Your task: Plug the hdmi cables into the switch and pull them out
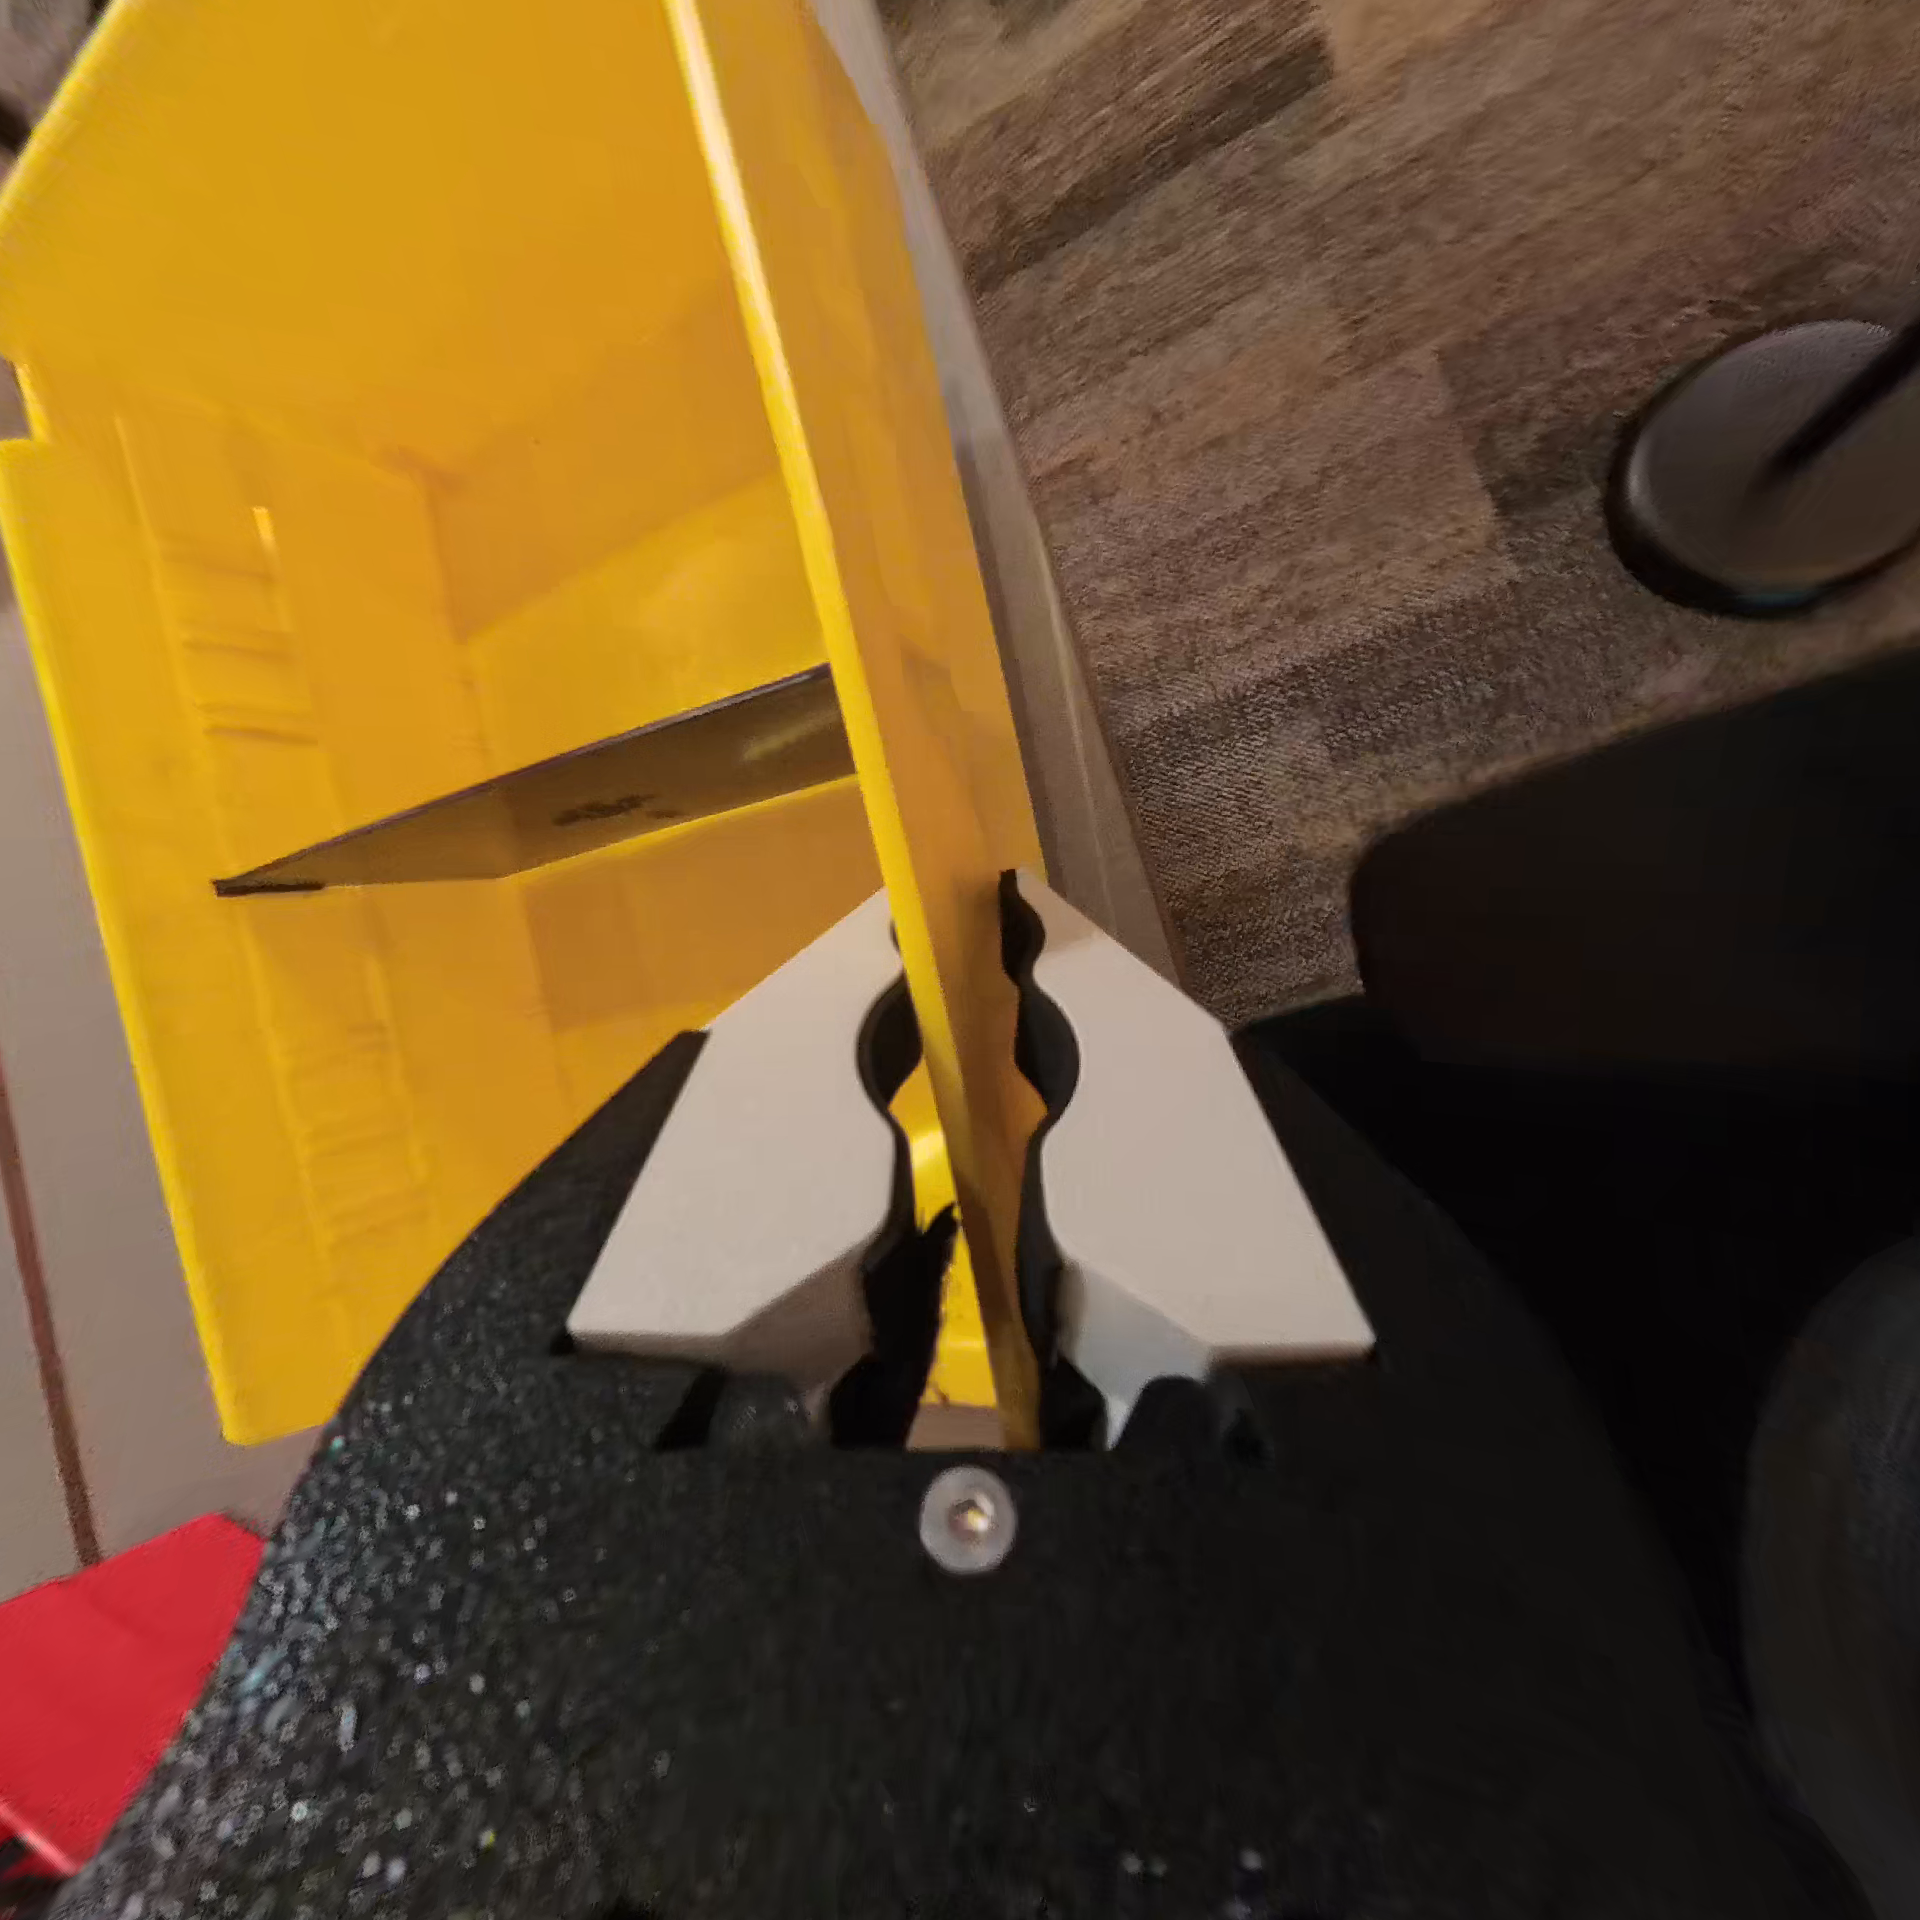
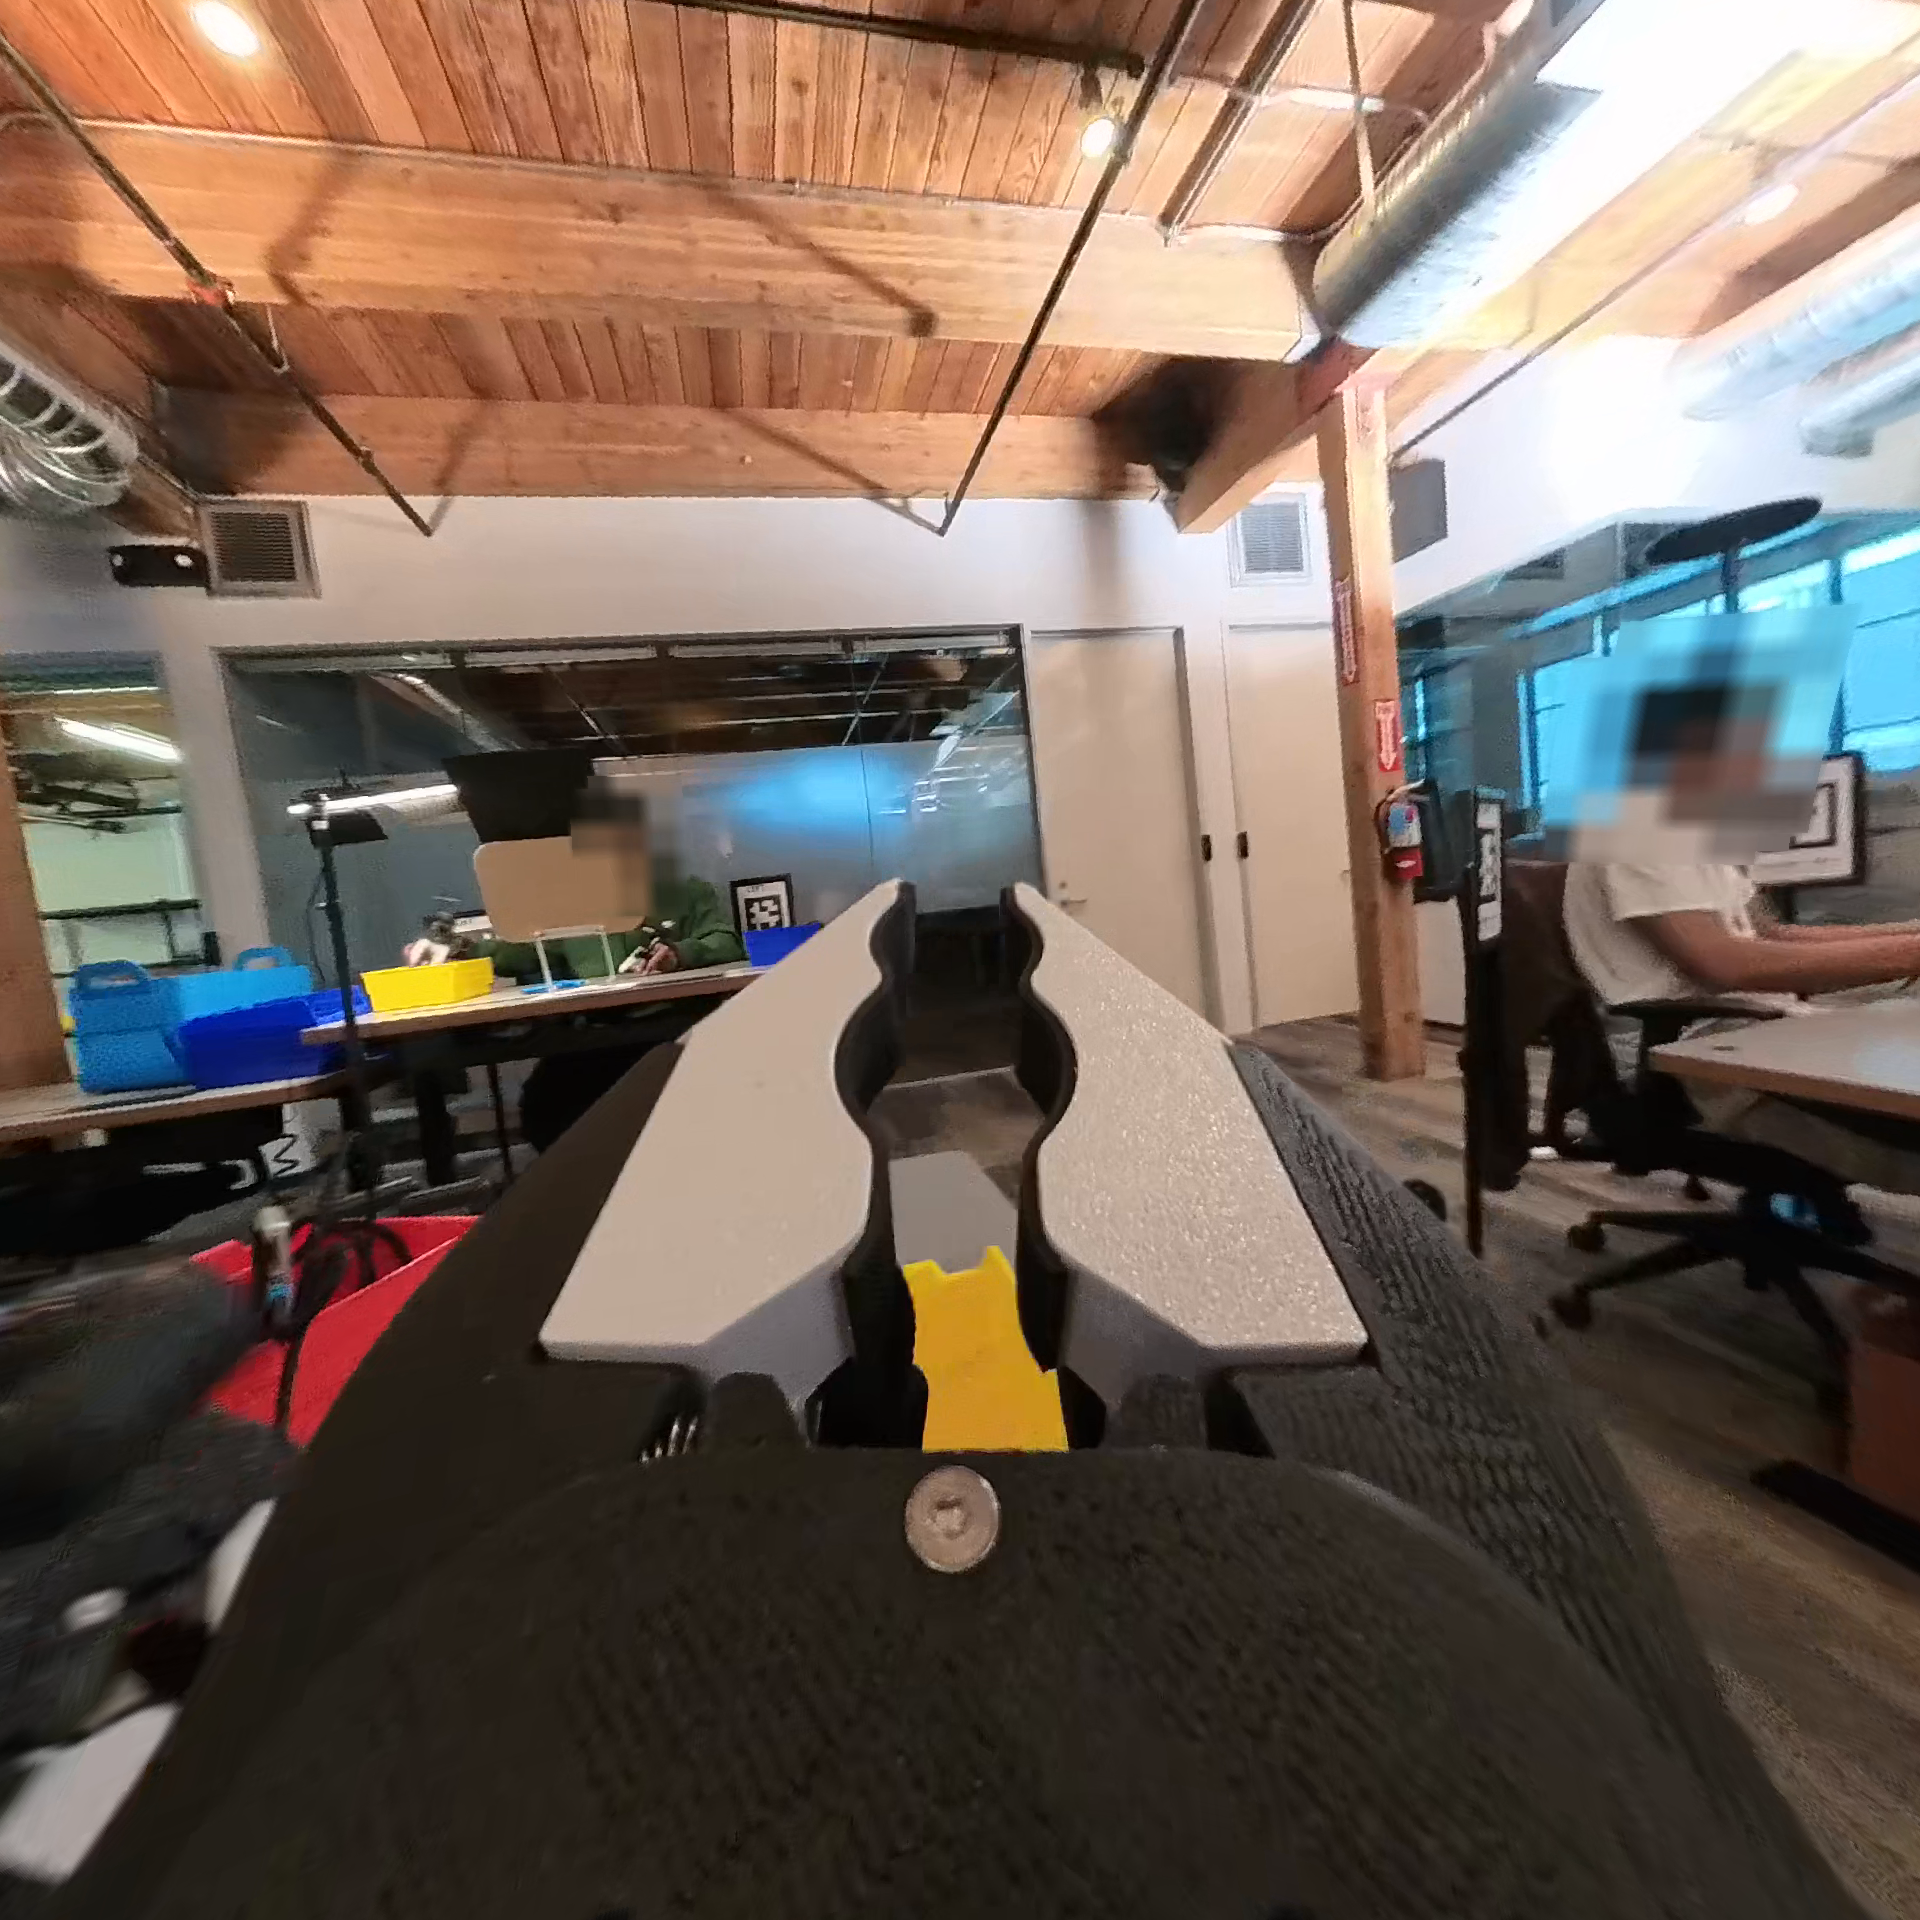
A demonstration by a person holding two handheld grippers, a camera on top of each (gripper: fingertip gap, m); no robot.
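Note:
In the left wrist view my left gripper (image 1: 961, 914) is shut on the thin side wall of a yellow plastic bin (image 1: 416, 416), which is lifted and tilted over the carpet. A dark flat plate (image 1: 582, 810) lies across the inside of the bin. In the right wrist view my right gripper (image 2: 958, 904) points up and out into the room, with its jaws a narrow gap apart and nothing between them. A yellow piece (image 2: 982, 1361) shows below the gap near the finger bases. No HDMI cable plug or switch is clearly visible.
A red bin (image 2: 343, 1320) holding black cables (image 2: 322, 1278) sits at the lower left; it also shows in the left wrist view (image 1: 94, 1683). A round black base (image 1: 1766, 478) stands on the carpet. People sit at desks, with an office chair (image 2: 1704, 1174) at the right. My hands' fingertips stand some 30 centimeters from each other.

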